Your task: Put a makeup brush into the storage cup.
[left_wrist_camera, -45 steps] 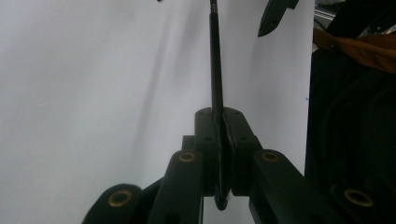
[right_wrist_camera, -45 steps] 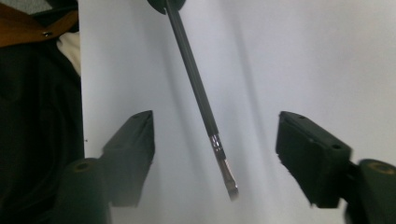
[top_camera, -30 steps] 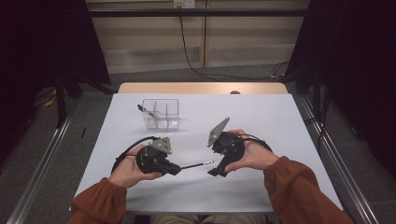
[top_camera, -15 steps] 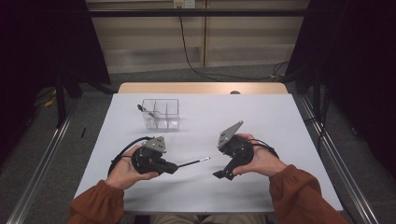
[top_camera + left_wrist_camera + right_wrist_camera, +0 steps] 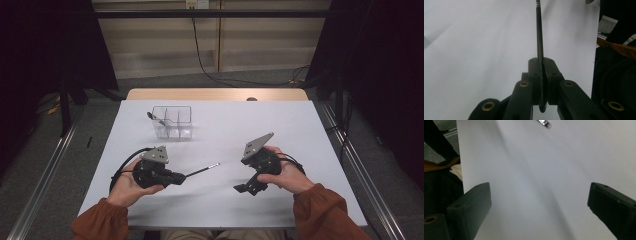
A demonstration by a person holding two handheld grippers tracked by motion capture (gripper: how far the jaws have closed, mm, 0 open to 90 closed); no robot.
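Left tongs (image 5: 176,177) clamp tight on a thin black rod (image 5: 202,171), which juts out over the white bench (image 5: 300,130) toward the right tongs (image 5: 247,188). Those stand wide apart, holding nothing, well clear of the rod's silver tip. A clear divided box (image 5: 172,121) sits farther back.

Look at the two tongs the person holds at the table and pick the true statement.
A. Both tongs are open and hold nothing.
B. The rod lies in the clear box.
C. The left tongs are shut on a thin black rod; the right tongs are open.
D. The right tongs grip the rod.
C: in the left gripper view the left tongs clamp the thin black rod, while the right tongs stand wide apart over the bare table.
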